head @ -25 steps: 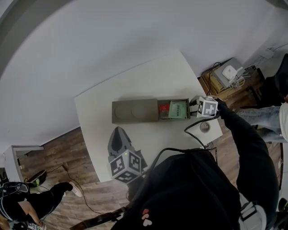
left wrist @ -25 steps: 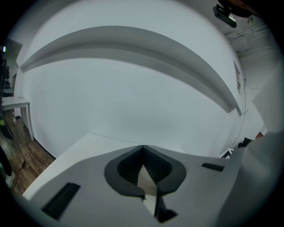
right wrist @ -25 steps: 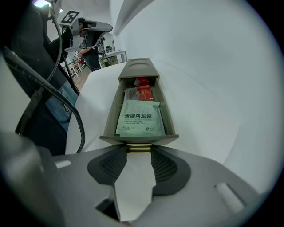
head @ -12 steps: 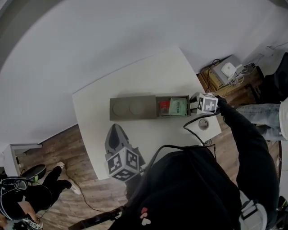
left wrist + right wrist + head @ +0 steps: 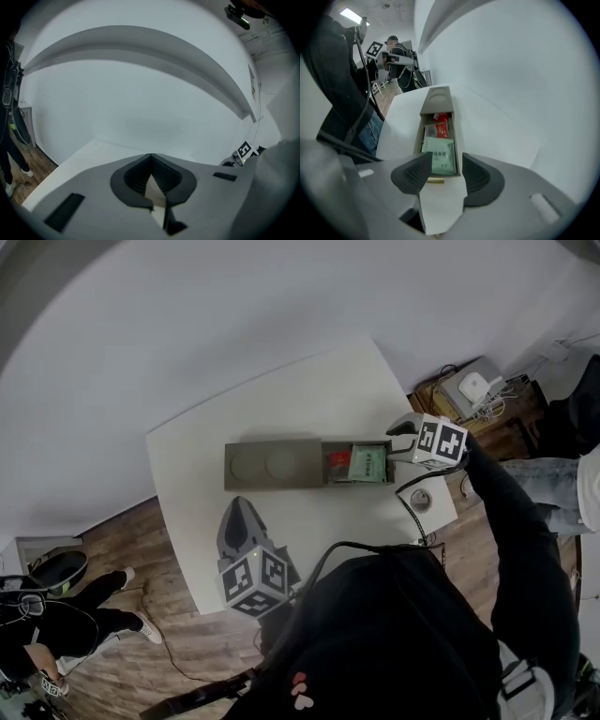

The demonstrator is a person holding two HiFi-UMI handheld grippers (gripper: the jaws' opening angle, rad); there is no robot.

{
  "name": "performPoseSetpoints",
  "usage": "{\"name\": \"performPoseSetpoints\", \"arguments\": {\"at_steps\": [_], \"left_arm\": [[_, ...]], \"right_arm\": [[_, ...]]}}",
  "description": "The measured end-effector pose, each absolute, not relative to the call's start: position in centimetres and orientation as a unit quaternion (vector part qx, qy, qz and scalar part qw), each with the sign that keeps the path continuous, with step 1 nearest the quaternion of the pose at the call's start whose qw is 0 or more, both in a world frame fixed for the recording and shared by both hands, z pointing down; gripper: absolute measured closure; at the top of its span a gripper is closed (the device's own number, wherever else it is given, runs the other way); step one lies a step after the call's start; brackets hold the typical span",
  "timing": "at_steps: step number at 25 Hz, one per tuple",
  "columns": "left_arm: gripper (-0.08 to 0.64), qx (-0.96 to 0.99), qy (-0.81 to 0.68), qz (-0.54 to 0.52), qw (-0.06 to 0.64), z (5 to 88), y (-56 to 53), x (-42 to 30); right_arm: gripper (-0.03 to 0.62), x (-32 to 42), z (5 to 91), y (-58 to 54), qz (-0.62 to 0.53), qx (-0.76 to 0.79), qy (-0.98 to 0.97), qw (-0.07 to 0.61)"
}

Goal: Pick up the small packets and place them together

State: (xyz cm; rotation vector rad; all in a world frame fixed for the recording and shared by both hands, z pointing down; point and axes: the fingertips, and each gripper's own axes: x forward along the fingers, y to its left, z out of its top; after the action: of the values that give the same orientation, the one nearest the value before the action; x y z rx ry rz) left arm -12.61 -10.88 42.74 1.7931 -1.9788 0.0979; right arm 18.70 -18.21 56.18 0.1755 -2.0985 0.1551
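Note:
A long grey box (image 5: pixel 272 465) lies across the white table (image 5: pixel 281 409). Its right compartment is uncovered and holds a red packet (image 5: pixel 339 461) and a green packet (image 5: pixel 367 464). My right gripper (image 5: pixel 397 439) hovers just past the box's right end. In the right gripper view its jaws (image 5: pixel 446 159) are opening and grip nothing. The green packet (image 5: pixel 439 152) lies in the box below and beyond them, with the red packet (image 5: pixel 440 127) behind it. My left gripper (image 5: pixel 242 514) is near the table's front edge, shut and empty, with its pads meeting in the left gripper view (image 5: pixel 150 159).
A round socket (image 5: pixel 421 500) with a black cable sits on the table's right corner. On the floor to the right stands a low wooden shelf with a white device (image 5: pixel 476 390). A person (image 5: pixel 56 624) is on the wooden floor at the far left.
My right gripper has lifted up and to the right, away from the box's end. The green packet stays in the compartment. The left gripper has hardly moved.

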Motion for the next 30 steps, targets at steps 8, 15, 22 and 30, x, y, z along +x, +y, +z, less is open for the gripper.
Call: {"name": "performPoseSetpoints", "arguments": {"at_steps": [8,15,22,30], "left_arm": [[0.560,0.641,-0.731,0.029,0.234,42.8,-10.2,-12.9],[0.560,0.617,-0.749,0.021,0.240,43.3,-8.8,-14.5],[0.558,0.620,-0.747,0.023,0.240,43.3,-9.0,-14.1],[0.560,0.624,-0.745,0.024,0.235,43.0,-8.3,-13.8]], "right_arm": [[0.399,9.5,58.3,-17.7,0.025,-0.056,-0.847,0.528],[0.420,7.5,61.0,-17.4,0.047,-0.084,-0.827,0.555],[0.420,6.9,61.7,-17.1,0.015,-0.102,-0.800,0.592],[0.379,6.5,62.2,-15.7,-0.041,-0.120,-0.785,0.607]]}}
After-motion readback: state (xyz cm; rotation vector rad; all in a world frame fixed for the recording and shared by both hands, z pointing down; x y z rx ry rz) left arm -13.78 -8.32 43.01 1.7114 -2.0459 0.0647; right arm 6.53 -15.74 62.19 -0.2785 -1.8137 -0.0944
